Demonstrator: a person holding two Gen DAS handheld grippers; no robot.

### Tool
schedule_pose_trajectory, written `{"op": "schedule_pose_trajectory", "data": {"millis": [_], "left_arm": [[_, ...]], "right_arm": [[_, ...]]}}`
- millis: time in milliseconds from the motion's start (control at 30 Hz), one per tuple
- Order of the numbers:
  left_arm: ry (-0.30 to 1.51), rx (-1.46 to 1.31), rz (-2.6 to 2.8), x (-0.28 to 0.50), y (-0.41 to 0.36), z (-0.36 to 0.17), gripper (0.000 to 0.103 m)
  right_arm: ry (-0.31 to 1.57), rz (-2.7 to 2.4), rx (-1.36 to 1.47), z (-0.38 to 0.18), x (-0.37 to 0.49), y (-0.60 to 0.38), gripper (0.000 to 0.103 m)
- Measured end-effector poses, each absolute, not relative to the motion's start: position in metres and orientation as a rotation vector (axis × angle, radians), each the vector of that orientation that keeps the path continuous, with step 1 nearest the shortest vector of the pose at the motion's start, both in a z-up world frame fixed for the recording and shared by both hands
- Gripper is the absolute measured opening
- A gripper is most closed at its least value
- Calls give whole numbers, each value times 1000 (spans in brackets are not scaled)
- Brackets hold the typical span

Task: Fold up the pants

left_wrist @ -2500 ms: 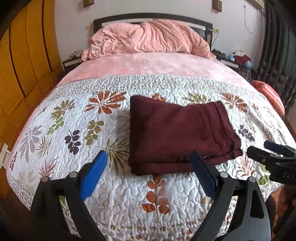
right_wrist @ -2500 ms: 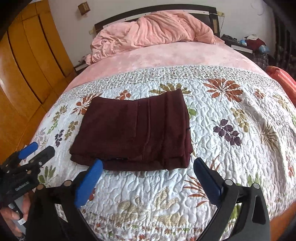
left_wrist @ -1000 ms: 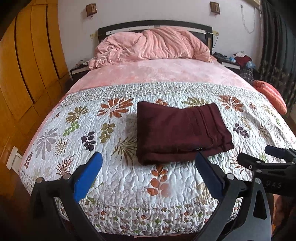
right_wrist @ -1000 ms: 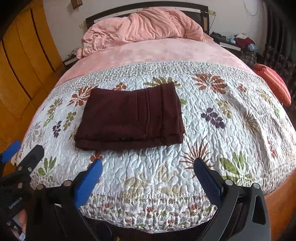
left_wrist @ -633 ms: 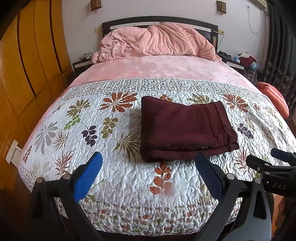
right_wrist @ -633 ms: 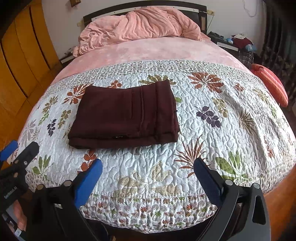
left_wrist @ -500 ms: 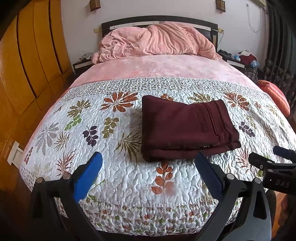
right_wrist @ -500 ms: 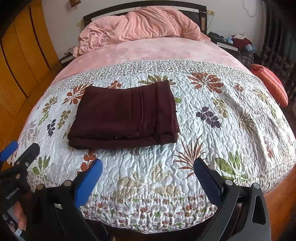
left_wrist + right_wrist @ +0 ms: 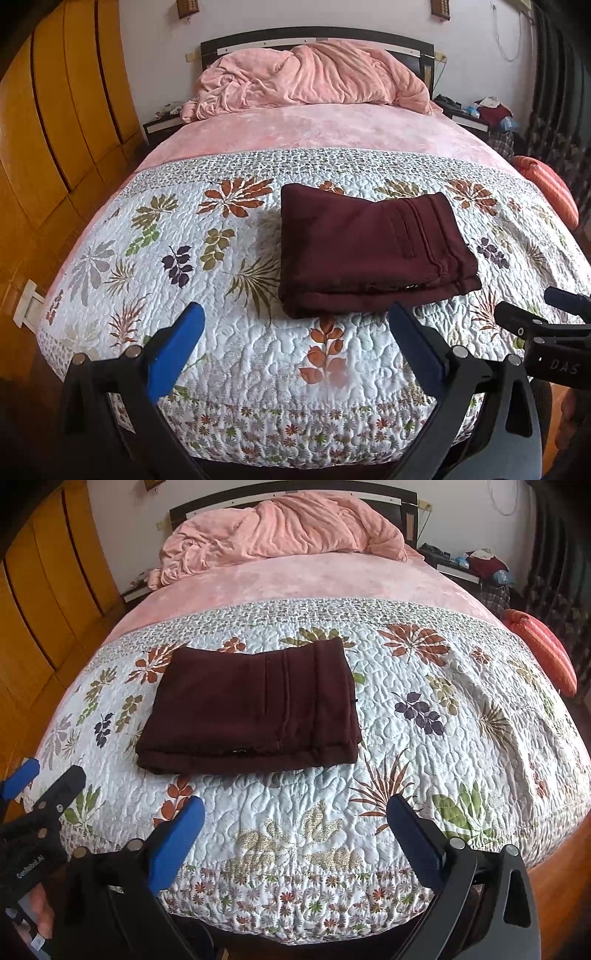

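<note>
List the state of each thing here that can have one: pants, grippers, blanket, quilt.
pants: folded into a compact rectangle, lying flat on the quilt
left gripper: open, empty
right gripper: open, empty
pink blanket: crumpled at the headboard
quilt: spread flat

You have dark maroon pants (image 9: 369,254) on a white quilt (image 9: 236,332) patterned with rust, green and purple leaves; behind lie a pink blanket (image 9: 314,77) and yellow-orange wardrobe doors (image 9: 55,122).
</note>
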State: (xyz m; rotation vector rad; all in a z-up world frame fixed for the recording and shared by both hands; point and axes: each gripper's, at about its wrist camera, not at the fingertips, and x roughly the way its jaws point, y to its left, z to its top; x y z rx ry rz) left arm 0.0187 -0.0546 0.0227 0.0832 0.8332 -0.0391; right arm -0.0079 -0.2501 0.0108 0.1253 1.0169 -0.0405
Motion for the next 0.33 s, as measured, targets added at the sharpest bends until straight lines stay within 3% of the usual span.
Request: {"op": "schedule_pose_trajectory", "data": {"millis": [333], "left_arm": [[846,55,-63,19,-54,25,99]], "right_arm": [[1020,-41,140,10,-8,-252,99]]}}
